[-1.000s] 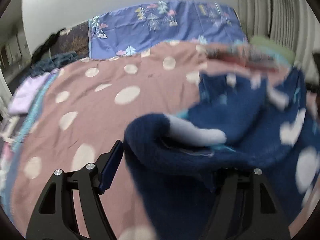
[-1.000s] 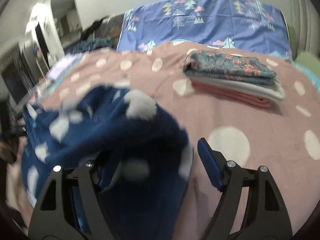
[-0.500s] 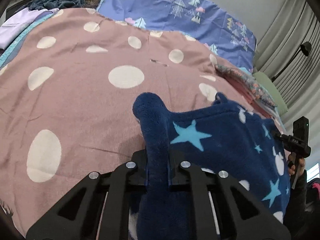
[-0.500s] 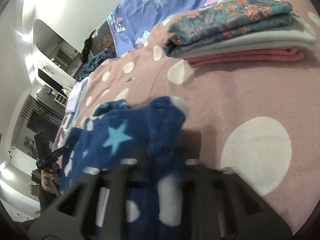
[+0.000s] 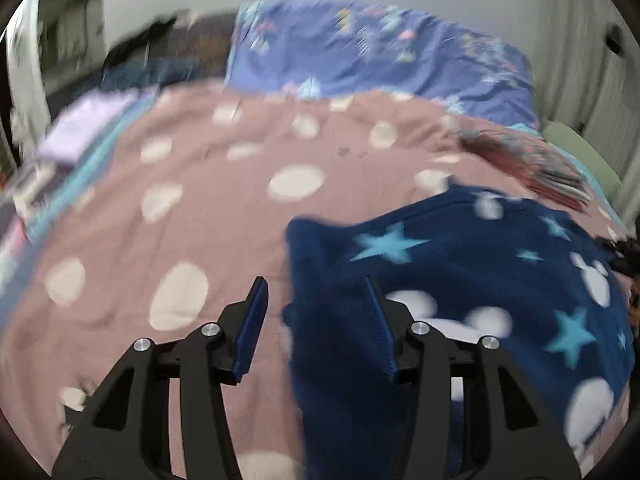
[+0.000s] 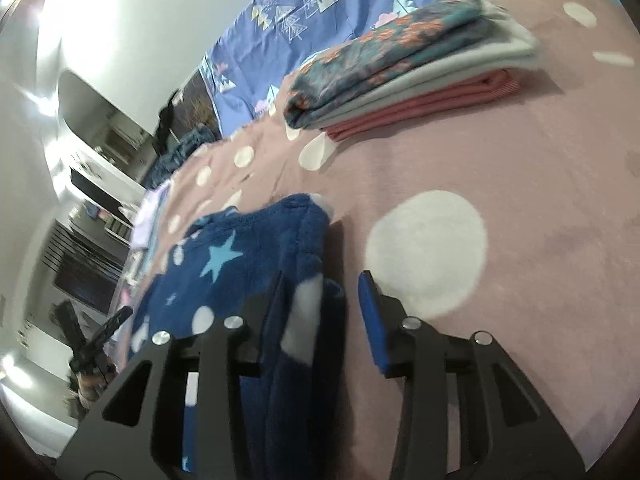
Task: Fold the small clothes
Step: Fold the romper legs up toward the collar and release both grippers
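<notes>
A dark blue fleece garment (image 5: pixel 460 276) with light blue stars and white dots lies on the pink polka-dot bedspread (image 5: pixel 224 200). My left gripper (image 5: pixel 316 300) is open, its jaws standing on either side of the garment's left edge. In the right wrist view the same garment (image 6: pixel 248 256) lies at lower left. My right gripper (image 6: pixel 322 292) is open, with the garment's right edge lying between its jaws.
A stack of folded clothes (image 6: pixel 404 68), floral on top, grey and red below, sits on the bed to the far right; it also shows in the left wrist view (image 5: pixel 528 168). A blue patterned quilt (image 5: pixel 372 48) lies at the head. A lilac cloth (image 5: pixel 88 124) lies at left.
Both grippers were shut on the garment's edges half a second ago and have opened. The garment now lies spread on the bed.
</notes>
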`<state>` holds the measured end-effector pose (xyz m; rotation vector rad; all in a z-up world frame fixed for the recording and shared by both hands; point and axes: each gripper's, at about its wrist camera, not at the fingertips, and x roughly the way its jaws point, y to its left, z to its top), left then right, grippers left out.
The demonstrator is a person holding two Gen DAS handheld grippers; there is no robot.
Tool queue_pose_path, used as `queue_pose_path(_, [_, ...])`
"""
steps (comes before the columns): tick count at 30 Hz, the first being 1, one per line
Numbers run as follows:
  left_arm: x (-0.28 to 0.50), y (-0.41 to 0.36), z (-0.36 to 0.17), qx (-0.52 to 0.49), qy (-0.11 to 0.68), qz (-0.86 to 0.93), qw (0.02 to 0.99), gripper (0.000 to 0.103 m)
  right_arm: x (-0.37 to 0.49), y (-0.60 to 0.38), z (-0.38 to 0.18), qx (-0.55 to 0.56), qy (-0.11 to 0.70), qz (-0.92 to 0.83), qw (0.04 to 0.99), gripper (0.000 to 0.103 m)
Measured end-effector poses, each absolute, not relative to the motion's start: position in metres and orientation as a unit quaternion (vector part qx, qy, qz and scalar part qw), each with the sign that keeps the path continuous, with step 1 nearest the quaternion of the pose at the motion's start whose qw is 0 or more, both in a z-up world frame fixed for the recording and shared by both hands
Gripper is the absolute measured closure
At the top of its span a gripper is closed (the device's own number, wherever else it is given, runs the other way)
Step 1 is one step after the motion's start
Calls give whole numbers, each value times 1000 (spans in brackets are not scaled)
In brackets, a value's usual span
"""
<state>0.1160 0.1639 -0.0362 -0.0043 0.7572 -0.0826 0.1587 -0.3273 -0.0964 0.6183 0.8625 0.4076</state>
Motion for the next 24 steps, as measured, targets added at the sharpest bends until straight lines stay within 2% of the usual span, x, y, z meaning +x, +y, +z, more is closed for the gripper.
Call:
queue_pose_path(5, [64,50,-9,59,362,-186,911,42,158,-336,-111,303,396,182,847,78])
queue_pose_path(10, [8,-92,-29,175,370,-320,855,36,154,-339,-110,292,390,208,848,79])
queue_pose_path(11, [-1,-109,-34,198,367,-332,846,32,151,-342,-111,288,390,211,849,79])
queue_pose_path(14, [-26,-164,-54,286,352,-354,818,29,153,-343,-115,293,395,218,843,79])
queue_pose_path(17, [-39,-192,-70,350,333,-342,806,23,156,-347,-116,309,398,233,832,79])
queue_pose_path(24, [-33,-207,-83,392,334,-296,805,23,156,-349,-117,302,424,251,816,79])
